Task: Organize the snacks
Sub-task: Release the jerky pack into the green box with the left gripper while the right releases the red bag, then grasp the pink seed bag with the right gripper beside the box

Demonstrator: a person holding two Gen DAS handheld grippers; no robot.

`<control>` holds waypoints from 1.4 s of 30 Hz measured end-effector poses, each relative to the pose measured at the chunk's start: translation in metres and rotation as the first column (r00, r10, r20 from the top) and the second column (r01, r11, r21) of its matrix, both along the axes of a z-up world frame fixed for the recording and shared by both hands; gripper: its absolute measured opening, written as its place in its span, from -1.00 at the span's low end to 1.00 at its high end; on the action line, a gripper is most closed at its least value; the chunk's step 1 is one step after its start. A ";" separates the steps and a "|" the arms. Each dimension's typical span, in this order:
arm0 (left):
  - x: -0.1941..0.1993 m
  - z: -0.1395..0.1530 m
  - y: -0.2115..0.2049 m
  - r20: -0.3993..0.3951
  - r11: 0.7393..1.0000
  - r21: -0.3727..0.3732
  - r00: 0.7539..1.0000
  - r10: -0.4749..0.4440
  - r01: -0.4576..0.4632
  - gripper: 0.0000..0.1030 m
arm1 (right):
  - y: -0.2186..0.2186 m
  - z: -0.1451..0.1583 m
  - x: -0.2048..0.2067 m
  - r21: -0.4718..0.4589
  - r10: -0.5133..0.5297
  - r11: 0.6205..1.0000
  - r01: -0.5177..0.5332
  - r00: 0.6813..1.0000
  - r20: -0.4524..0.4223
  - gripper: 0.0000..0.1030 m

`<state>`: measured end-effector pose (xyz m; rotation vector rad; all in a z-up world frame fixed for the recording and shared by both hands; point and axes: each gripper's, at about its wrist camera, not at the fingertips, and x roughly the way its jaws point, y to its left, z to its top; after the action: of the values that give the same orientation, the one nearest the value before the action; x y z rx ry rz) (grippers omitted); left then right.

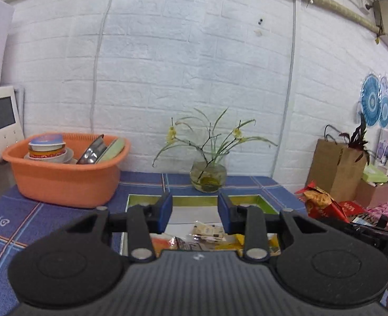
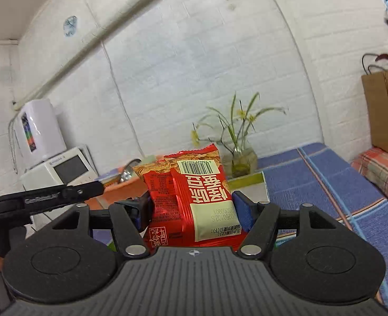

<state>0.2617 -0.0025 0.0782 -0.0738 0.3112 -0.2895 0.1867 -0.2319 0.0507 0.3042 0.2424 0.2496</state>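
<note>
My right gripper point(image 2: 191, 208) is shut on two red snack packets point(image 2: 194, 194), held upright with a barcode label facing me. The same red packets point(image 1: 323, 202) show at the right of the left wrist view, by the right gripper's black body. A shallow box with a green-yellow rim point(image 1: 246, 199) lies on the blue tablecloth and holds several small snack packets point(image 1: 207, 233). My left gripper point(image 1: 195, 210) hovers over this box. Its blue pads point(image 1: 165, 210) stand a little apart with nothing between them.
An orange basin point(image 1: 62, 179) with bowls and dishes stands at the left. A glass vase with a plant point(image 1: 208, 176) sits by the brick wall behind the box. A brown paper bag point(image 1: 333, 168) and small boxes are at the right, a white appliance point(image 2: 62, 171) at the far left.
</note>
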 end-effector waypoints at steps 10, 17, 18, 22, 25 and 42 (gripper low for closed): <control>0.040 -0.045 0.008 -0.160 0.999 -0.035 0.987 -0.032 0.027 -0.36 | 0.016 -0.035 0.047 -0.110 -0.032 0.994 0.025 0.998 -0.054 1.00; 0.010 -0.032 0.017 -0.142 0.998 0.059 0.989 -0.029 0.038 0.25 | 0.028 -0.026 0.027 -0.228 -0.052 0.972 0.058 0.998 0.029 1.00; 0.006 -0.031 0.019 -0.151 0.997 0.066 0.988 -0.029 0.040 0.25 | 0.026 -0.024 0.021 -0.211 -0.019 0.977 0.026 0.999 0.034 1.00; -0.018 -0.041 0.032 -0.186 0.996 0.085 0.983 0.003 0.013 0.32 | 0.016 -0.016 0.004 0.009 0.186 0.982 -0.186 0.981 -0.049 1.00; -0.028 -0.060 0.037 -0.248 0.996 0.078 0.969 -0.014 0.034 0.33 | 0.019 -0.022 0.012 0.261 0.343 0.921 -0.291 0.921 -0.183 1.00; -0.019 -0.106 0.031 -0.357 0.993 -0.009 0.927 -0.115 0.120 0.28 | 0.148 -0.043 0.074 -0.023 0.264 0.935 -0.355 0.736 -0.623 1.00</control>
<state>0.2424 0.0284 -0.0278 -0.0951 0.6813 -0.3940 0.2607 -0.0837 0.0082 0.1930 0.9660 0.4623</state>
